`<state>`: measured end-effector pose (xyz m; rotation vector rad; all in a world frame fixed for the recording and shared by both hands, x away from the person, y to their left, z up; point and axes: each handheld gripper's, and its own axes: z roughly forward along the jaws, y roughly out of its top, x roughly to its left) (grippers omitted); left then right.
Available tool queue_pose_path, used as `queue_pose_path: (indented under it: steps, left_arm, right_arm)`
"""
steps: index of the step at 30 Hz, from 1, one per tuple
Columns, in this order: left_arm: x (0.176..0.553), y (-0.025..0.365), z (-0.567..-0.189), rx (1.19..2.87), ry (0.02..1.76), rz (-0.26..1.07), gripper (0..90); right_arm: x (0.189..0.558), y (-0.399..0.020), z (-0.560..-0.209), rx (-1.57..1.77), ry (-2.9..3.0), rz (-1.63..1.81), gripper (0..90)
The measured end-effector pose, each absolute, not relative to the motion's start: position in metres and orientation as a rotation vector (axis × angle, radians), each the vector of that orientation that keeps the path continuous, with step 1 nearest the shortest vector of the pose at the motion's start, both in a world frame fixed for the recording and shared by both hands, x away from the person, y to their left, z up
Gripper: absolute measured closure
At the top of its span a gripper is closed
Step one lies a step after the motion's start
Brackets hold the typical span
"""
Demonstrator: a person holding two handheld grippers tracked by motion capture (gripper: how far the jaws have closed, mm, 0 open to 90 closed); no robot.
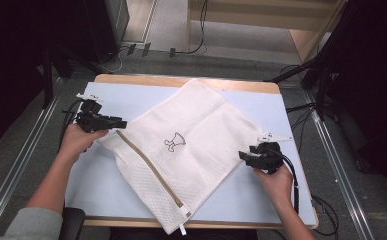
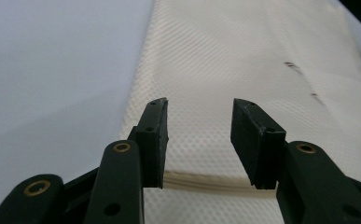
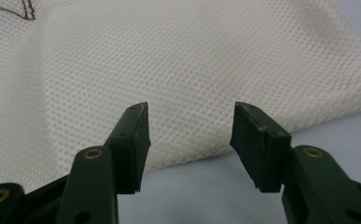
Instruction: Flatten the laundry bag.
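While both sets of jaws stand spread with nothing between them, the left gripper (image 1: 115,122) and right gripper (image 1: 245,157) flank the white mesh zippered laundry bag (image 1: 181,150), lying flat on the pale blue table (image 1: 106,190). To smooth or fold it well, I judge each should pinch an edge evenly, keeping the tan zipper (image 1: 151,170) straight.

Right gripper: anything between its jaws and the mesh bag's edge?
Nothing. In the right gripper view only bare blue table separates the open right gripper from the mesh bag.

Left tool (image 1: 115,123) and right tool (image 1: 245,156) — each held in one hand, forearms entering from below — point inward toward each other, jaws parted, nothing gripped.
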<state>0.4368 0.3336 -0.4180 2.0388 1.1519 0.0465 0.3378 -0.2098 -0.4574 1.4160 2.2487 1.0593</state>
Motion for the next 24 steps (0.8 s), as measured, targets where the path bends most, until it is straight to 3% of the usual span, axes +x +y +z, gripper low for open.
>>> queue_pose_path:
  steps: [8, 15, 19, 20, 24]
  left_arm:
    - [0.465, 0.318, -0.434, 2.086, 1.138, 0.132, 49.8]
    - [0.474, 0.314, -0.453, 2.115, 1.153, 0.144, 49.6]
    - [0.474, 0.315, -0.454, 2.079, 1.176, 0.107, 53.7]
    - [0.474, 0.315, -0.454, 2.077, 1.176, 0.071, 58.7]
    - [0.471, 0.307, -0.453, 2.131, 1.157, 0.098, 72.7]
  right_arm:
    - [0.328, -0.201, -0.471, 1.455, 2.229, 1.017, 38.7]
    - [0.328, -0.191, -0.478, 1.461, 2.201, 1.018, 36.2]
    - [0.328, -0.184, -0.480, 1.429, 2.186, 0.994, 35.8]
    - [0.329, -0.183, -0.480, 1.418, 2.188, 0.993, 37.0]
    - [0.331, -0.180, -0.481, 1.387, 2.182, 0.979, 50.0]
